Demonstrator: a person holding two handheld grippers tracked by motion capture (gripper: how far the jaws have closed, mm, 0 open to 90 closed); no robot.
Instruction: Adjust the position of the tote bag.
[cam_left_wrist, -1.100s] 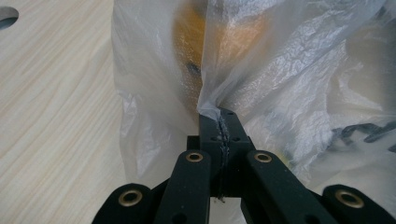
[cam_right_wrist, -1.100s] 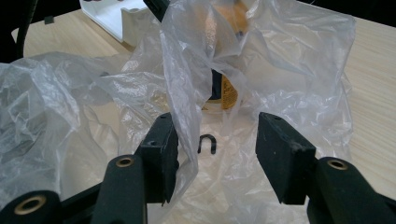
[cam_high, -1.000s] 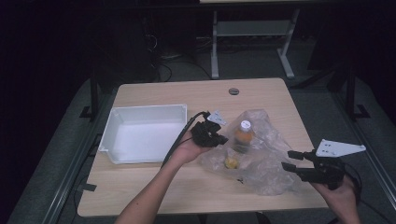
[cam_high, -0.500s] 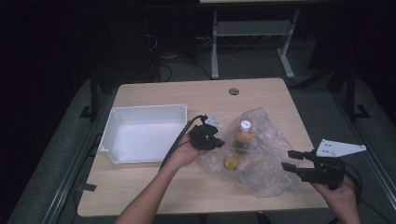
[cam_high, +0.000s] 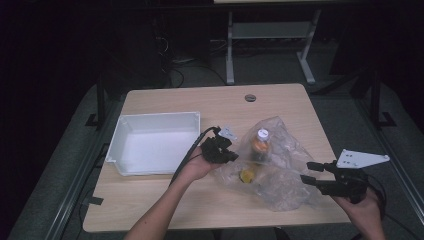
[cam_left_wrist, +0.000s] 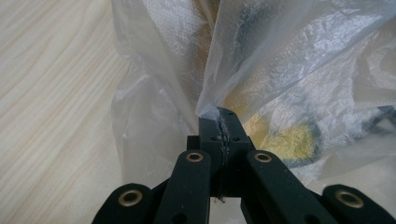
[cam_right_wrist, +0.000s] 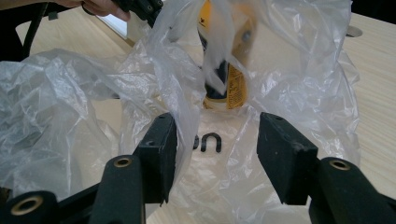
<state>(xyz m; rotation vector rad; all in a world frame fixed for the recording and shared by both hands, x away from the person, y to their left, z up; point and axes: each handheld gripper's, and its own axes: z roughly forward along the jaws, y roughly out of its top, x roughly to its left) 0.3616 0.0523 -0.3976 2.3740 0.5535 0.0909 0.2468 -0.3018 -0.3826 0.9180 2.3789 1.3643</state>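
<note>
A clear plastic bag (cam_high: 280, 170) lies crumpled on the right half of the wooden table (cam_high: 165, 205). Inside it a small orange bottle (cam_high: 260, 146) with a white cap stands upright, so its long line runs up and down. A little yellow thing (cam_high: 246, 175) lies in the bag too, at about seven o'clock from the bottle.

The bag's edge at nine o'clock is pinched by the left gripper (cam_high: 231, 156). In the left gripper view its jaws are pressed tight together, with a fold of the plastic caught between them.

The right gripper (cam_high: 307, 172) is held at about four o'clock from the bottle, near the bag's other side. Its jaws stand apart, and no grip is made yet. In the right gripper view the bottle is seen straight ahead, at twelve o'clock, between the two jaws but farther off.

The left gripper is the nearer one to the bottle.

A white tray (cam_high: 192, 118) sits at nine o'clock from the bag, past the left hand (cam_high: 197, 167).
</note>
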